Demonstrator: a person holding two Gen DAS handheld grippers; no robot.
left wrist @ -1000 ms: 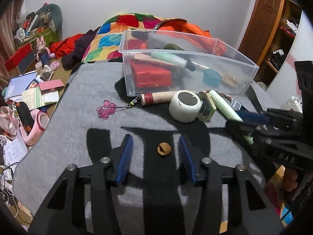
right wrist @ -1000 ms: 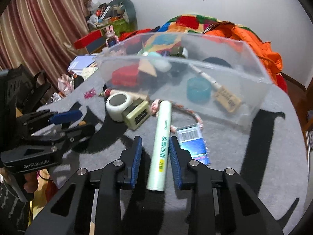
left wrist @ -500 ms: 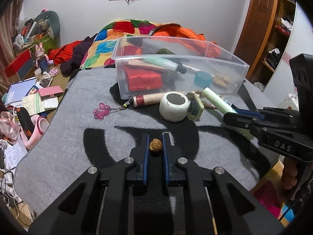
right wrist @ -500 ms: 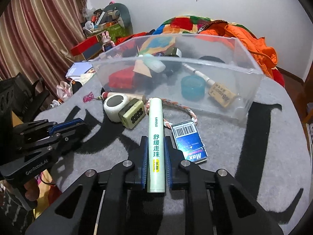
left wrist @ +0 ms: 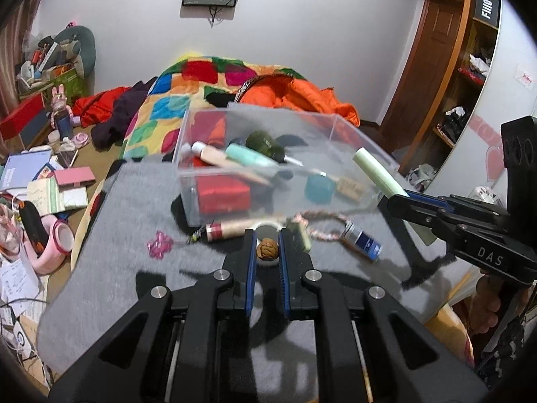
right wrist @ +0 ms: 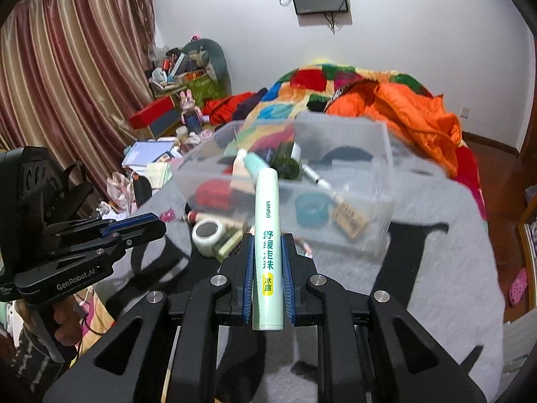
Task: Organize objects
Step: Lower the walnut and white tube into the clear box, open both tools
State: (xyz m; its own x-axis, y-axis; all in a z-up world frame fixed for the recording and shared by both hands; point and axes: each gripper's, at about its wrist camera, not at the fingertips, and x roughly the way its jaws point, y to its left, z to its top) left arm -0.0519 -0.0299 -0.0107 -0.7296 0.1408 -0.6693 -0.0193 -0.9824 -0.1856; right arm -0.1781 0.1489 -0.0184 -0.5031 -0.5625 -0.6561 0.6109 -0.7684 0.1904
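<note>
A: Gripping in both hands right now! The left gripper (left wrist: pixel 267 252) has its jaws pinched tight on a little walnut (left wrist: pixel 267 249), carried clear above the grey mat (left wrist: pixel 110 268) on the desk.

B: And the right gripper (right wrist: pixel 266 258) has its jaws clamped on the pale green tube (right wrist: pixel 266 235), which pokes well forward past the pads and points toward the clear bin (right wrist: pixel 382 154).

A: So where does the tidying stand? I'd call it midway. The bin already holds a red box (left wrist: pixel 223 193), a teal tube (left wrist: pixel 248 158), a dark green bottle (left wrist: pixel 263 142), a blue round tub (left wrist: pixel 319 188) and a wooden tag (left wrist: pixel 350 186).

B: Left on the mat, just in front of the bin's near wall: a roll of white tape (right wrist: pixel 208 233), a small green block (right wrist: pixel 228 247), a cork-coloured stick (left wrist: pixel 231 228), a pink charm (left wrist: pixel 159 247), a braided cord (left wrist: pixel 322 216) and a blue packet (left wrist: pixel 362 243).

A: Plus the two pieces in the jaws, neither yet over the rim, by my reading.

B: Room to move? The bin's top is open, and its near rim is the edge both hands must clear. The tube is long, so I'd judge its tip could clip that wall if it goes in low.

A: The two grippers sit side by side, near each other, so crowding at the bin is a risk. Beyond it, only the quilted bed (right wrist: pixel 335 80) and a bare wall.
</note>
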